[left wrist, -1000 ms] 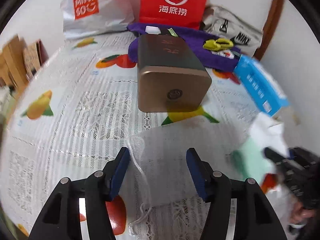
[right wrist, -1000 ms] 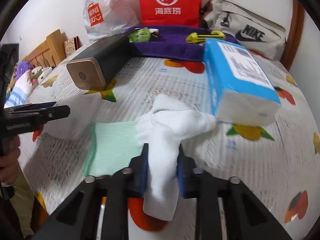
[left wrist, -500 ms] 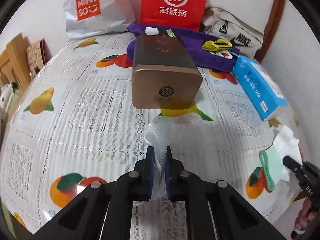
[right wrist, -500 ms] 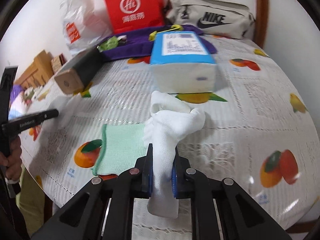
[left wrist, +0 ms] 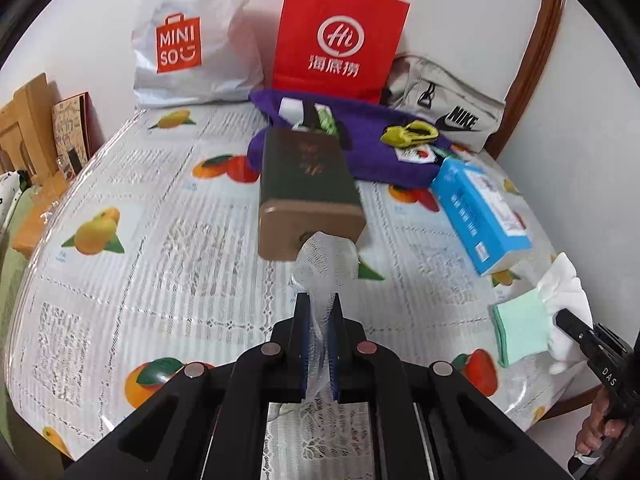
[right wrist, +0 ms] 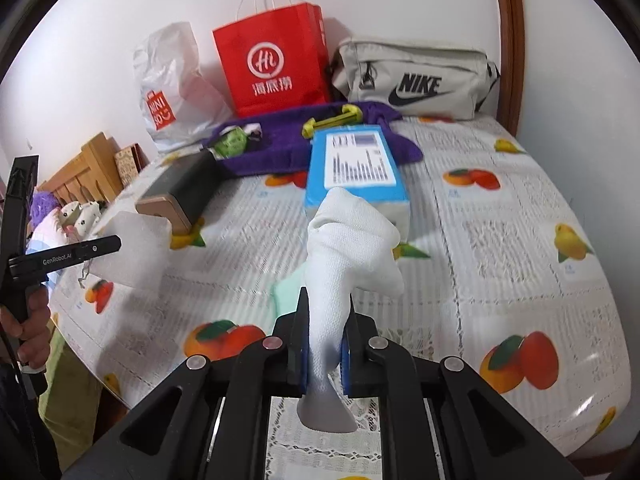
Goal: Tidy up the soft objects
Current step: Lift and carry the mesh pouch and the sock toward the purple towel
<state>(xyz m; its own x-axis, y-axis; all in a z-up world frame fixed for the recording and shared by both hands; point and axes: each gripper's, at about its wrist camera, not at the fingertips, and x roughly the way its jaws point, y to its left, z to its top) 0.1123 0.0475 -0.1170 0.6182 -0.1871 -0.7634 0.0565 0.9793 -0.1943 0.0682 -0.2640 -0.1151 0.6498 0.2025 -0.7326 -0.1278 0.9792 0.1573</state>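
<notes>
The left hand-held gripper (left wrist: 319,312) is squeezed tight on a see-through white mesh pouch (left wrist: 325,258), lifted off the fruit-print tabletop (left wrist: 168,272). The right hand-held gripper (right wrist: 325,312) is clamped on a soft white sock (right wrist: 347,248) (its toe end hangs below the jaws), above a flat mint-green cloth (left wrist: 520,330). A brown box (left wrist: 308,188) lies just behind the pouch.

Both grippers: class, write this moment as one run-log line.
left gripper: shut on mesh pouch | right gripper: shut on white sock | both lifted off table | green cloth: on table
</notes>
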